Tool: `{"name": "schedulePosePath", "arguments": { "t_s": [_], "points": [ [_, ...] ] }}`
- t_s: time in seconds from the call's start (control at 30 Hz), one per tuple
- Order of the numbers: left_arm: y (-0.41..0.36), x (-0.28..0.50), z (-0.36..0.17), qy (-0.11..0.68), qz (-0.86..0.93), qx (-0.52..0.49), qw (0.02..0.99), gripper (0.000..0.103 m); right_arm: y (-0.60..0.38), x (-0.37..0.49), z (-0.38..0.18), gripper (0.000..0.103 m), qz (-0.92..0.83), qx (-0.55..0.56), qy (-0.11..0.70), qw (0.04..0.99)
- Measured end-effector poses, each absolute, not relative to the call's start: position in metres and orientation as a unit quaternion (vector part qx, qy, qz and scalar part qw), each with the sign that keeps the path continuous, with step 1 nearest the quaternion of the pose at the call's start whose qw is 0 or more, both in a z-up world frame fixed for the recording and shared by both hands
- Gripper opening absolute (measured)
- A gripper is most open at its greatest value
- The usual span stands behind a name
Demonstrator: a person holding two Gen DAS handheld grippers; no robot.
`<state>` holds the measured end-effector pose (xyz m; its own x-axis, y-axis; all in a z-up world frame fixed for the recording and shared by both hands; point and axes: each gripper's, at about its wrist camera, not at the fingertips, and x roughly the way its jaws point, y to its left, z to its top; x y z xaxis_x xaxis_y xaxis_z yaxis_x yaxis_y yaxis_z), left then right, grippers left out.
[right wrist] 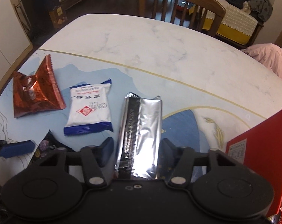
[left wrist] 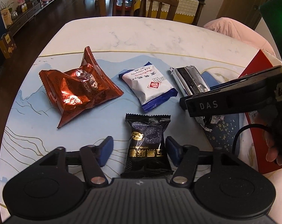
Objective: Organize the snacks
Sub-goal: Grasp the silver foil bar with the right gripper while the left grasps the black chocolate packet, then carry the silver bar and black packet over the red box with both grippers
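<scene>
Four snack packets lie on the table. A black packet (left wrist: 147,145) lies between the open jaws of my left gripper (left wrist: 139,150); its right pad touches the packet's edge, the left pad stands apart. A silver foil packet (right wrist: 141,136) lies between the open jaws of my right gripper (right wrist: 136,152), with gaps on both sides. In the left wrist view the right gripper (left wrist: 202,104) covers part of the silver packet (left wrist: 190,80). A brown Oreo packet (left wrist: 75,87) and a white-and-blue packet (left wrist: 148,85) lie further out; both show in the right wrist view, Oreo packet (right wrist: 35,93) and white packet (right wrist: 88,110).
A red box (right wrist: 260,149) stands at the table's right edge, also in the left wrist view (left wrist: 256,71). A wooden chair (left wrist: 137,1) stands at the far side. A pink cloth (right wrist: 271,59) lies at the right. The marble table (right wrist: 150,43) stretches beyond the packets.
</scene>
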<state>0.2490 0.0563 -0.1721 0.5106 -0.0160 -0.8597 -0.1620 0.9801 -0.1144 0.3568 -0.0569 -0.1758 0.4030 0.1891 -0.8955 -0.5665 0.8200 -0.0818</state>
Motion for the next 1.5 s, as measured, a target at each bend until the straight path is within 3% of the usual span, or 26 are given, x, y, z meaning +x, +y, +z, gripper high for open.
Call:
{"name": "schedulePosePath", "arguments": {
  "t_s": [0.1, 0.37, 1.0, 1.5],
  "points": [
    [0.054, 0.249, -0.171, 0.495, 0.039, -0.088, 0.864, 0.042, -0.057, 0.354, -0.175, 0.042, 0.225, -0.188, 0.491, 0.820],
    [0.056, 0.239, -0.169, 0.499, 0.037, -0.102, 0.860, 0.036, -0.067, 0.340, -0.166, 0.041, 0.212, -0.166, 0.480, 0.835],
    [0.049, 0.187, -0.108, 0.480, 0.026, -0.136, 0.866, 0.035, -0.113, 0.257, -0.094, 0.041, 0.227, -0.113, 0.448, 0.857],
    [-0.012, 0.179, -0.034, 0.443, -0.028, -0.097, 0.891, 0.035, -0.192, 0.217, -0.029, 0.041, 0.189, -0.075, 0.393, 0.897]
  ]
}}
